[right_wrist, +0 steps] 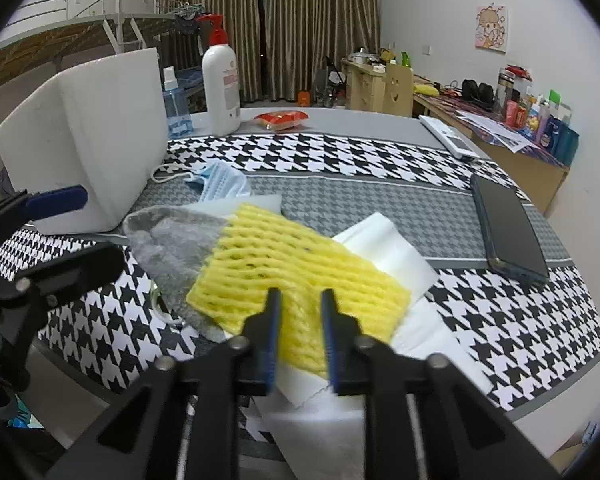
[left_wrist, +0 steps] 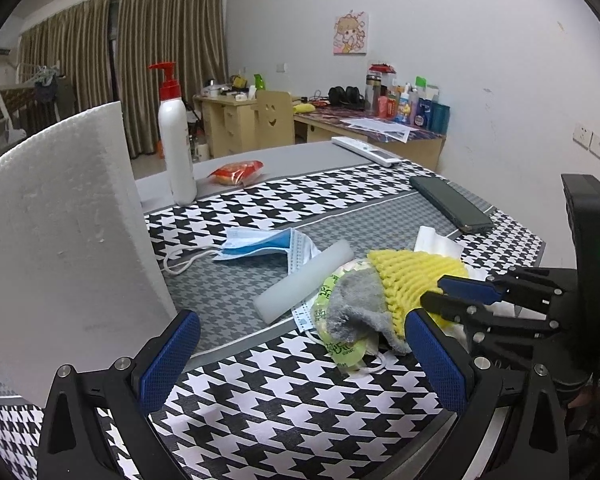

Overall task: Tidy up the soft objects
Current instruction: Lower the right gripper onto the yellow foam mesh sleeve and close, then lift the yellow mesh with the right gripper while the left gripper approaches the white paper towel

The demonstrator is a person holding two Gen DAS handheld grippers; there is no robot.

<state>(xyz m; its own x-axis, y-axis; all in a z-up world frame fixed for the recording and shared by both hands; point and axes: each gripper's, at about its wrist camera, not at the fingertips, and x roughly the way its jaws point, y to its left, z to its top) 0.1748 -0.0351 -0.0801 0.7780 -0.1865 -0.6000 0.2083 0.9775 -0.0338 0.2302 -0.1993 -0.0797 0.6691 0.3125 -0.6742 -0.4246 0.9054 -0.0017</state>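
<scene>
A yellow foam net lies on a pile in the middle of the table, over a grey fleece cloth and white tissue sheets. My right gripper is shut on the near edge of the foam net; it also shows in the left wrist view. My left gripper is open and empty just in front of the pile. The foam net, grey cloth, a green-printed wrapper, a white foam stick and a blue face mask show in the left wrist view.
A big white foam box stands at the left of the houndstooth tablecloth. A white pump bottle, red snack packet, remote and dark phone lie further back. A blue spray bottle stands behind the box.
</scene>
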